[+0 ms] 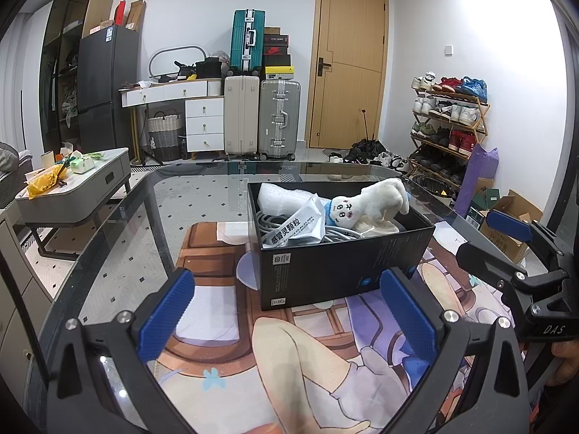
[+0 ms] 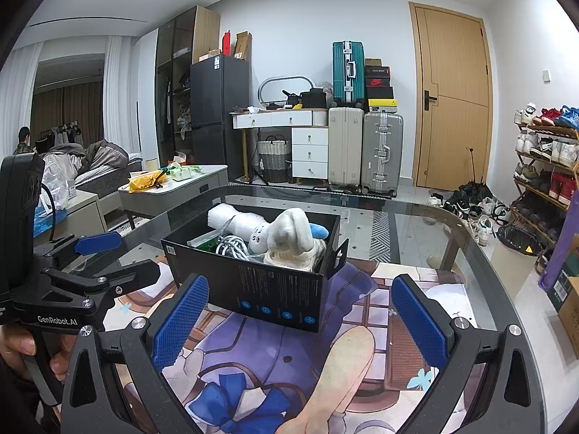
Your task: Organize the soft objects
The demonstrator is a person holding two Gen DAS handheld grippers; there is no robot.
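Observation:
An open black box (image 1: 336,264) stands on a printed anime mat (image 1: 289,361) on the glass table. In it lie a white plush toy (image 1: 376,202) with a blue collar, a roll of white bubble wrap (image 1: 278,197), a white sachet (image 1: 300,226), white cable (image 1: 336,235) and cream cloth. The right wrist view shows the box (image 2: 260,289), plush (image 2: 289,233), bubble wrap (image 2: 224,217) and cable (image 2: 231,244). My left gripper (image 1: 289,318) is open and empty, just short of the box. My right gripper (image 2: 300,318) is open and empty, also in front of the box.
The glass table edge (image 1: 108,238) curves on the left. The right gripper (image 1: 521,253) shows at the right of the left view, the left gripper (image 2: 90,253) at the left of the right view. A low side table (image 1: 72,188), suitcases (image 1: 260,119) and shoe rack (image 1: 448,123) stand beyond.

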